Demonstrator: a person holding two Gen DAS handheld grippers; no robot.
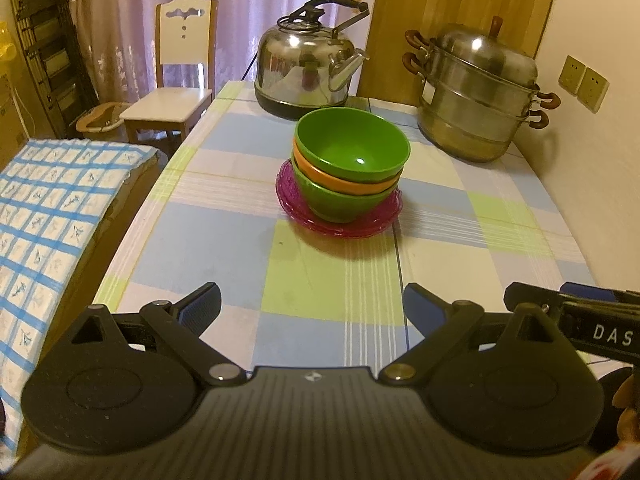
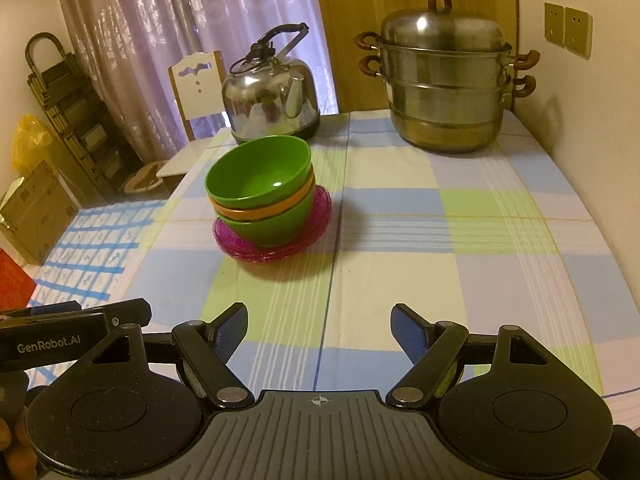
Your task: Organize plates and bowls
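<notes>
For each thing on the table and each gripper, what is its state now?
top green bowl: upright, empty, nested in the orange bowl
orange bowl: nested in the bottom green bowl
bottom green bowl: standing on the pink plates
pink plates: stacked on the table
kettle: lid on
steamer pot: lid on
left gripper: open, empty
right gripper: open, empty

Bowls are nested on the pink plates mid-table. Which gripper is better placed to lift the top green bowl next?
Probably the left. In its view the top green bowl sits almost straight ahead of the left gripper; in the right wrist view the stack lies off to the left of the right gripper. Both have open, empty jaws.
</notes>
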